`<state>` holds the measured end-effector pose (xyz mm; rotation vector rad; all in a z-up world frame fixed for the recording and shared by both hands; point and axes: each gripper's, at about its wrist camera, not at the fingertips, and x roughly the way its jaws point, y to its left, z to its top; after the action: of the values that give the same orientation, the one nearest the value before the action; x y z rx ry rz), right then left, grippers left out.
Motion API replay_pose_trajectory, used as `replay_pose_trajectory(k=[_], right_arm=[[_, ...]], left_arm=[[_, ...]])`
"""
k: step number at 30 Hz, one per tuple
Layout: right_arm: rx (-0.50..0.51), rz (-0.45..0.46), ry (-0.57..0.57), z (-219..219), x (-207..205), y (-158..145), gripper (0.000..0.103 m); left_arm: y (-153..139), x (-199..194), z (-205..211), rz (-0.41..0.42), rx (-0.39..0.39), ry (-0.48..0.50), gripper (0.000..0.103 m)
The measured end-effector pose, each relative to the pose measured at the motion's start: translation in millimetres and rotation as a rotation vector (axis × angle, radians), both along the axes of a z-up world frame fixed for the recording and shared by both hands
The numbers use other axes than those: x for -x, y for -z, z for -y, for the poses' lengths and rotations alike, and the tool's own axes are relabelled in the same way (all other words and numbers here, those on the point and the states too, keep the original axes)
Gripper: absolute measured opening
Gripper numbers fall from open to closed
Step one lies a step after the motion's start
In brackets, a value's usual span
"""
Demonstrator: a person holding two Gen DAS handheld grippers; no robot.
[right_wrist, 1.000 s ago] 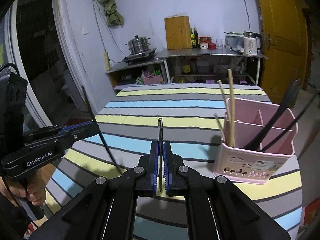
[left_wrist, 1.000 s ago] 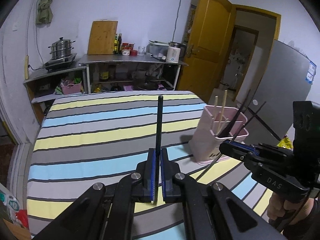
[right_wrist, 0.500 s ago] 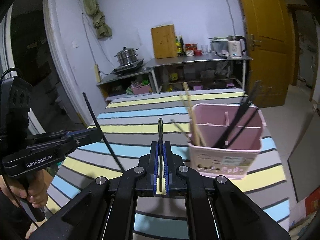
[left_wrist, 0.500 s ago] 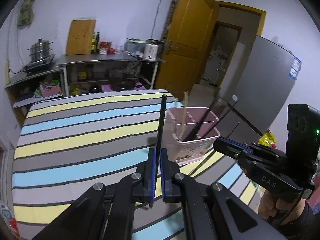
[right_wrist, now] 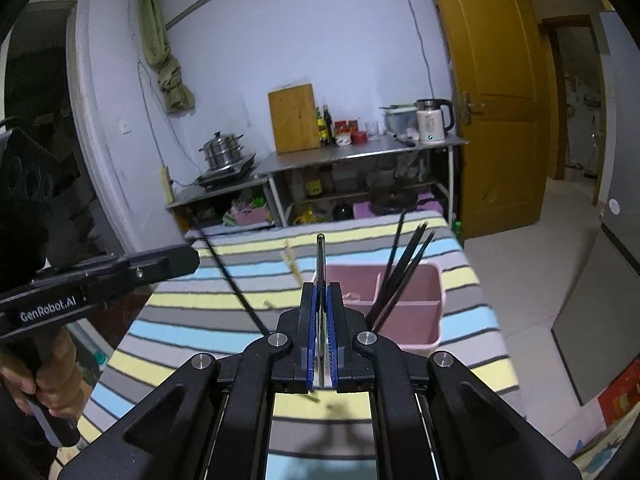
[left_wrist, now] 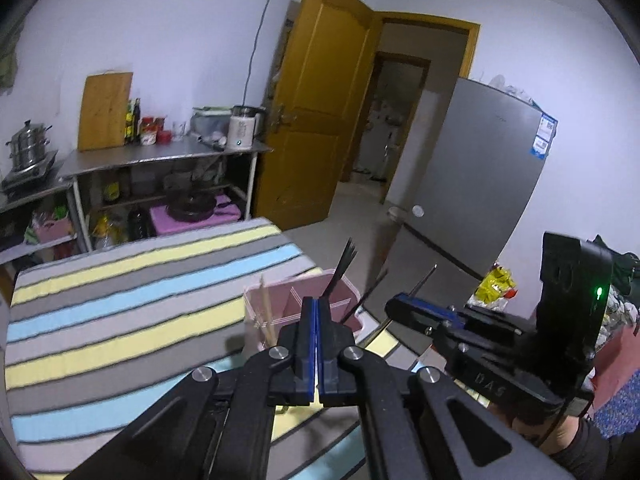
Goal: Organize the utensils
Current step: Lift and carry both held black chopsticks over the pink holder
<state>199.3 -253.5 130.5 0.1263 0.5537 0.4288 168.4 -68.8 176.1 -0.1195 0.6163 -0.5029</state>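
The left tool [left_wrist: 317, 312] has its jaws pressed together on a thin black chopstick [right_wrist: 234, 286], which slants down across the striped counter [left_wrist: 120, 292]. In the left wrist view only a blurred dark tip shows above the blue pads. The right tool [right_wrist: 322, 300] is clamped on a slim metal utensil [right_wrist: 320, 256] that stands up between its pads, its rounded end pointing toward the far counter edge.

The pink utensil holder [right_wrist: 416, 316] sits near the counter's right edge, just ahead of both tools. Its right compartment holds several black chopsticks [right_wrist: 408, 264] that lean up and to the right. Pale wooden chopsticks [left_wrist: 267, 312] stand in its left side.

Most of the striped cloth to the left of the holder is bare. Past the right edge the tiled floor [right_wrist: 540, 256] is open as far as the yellow door [right_wrist: 492, 92]. A grey fridge [left_wrist: 480, 184] stands beside that edge. A steel shelf [right_wrist: 360, 152] of kitchenware stands behind the far edge.
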Motion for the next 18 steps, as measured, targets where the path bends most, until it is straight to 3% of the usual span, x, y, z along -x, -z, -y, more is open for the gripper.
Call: replay_pose_trajectory(k=[8, 18], right_arm=[[-0.005, 0.028, 0.018, 2.1, -11.9, -9.4, 0.005], [-0.02, -0.016, 0.039, 19.2, -19.3, 12.0, 0.005]], left_arm=[[-13.7, -23.4, 6.3, 0.018, 0.018, -0.002, 0.0], [47.9, -20.0, 17.9, -0.074, -0.027, 0.035, 0.002]])
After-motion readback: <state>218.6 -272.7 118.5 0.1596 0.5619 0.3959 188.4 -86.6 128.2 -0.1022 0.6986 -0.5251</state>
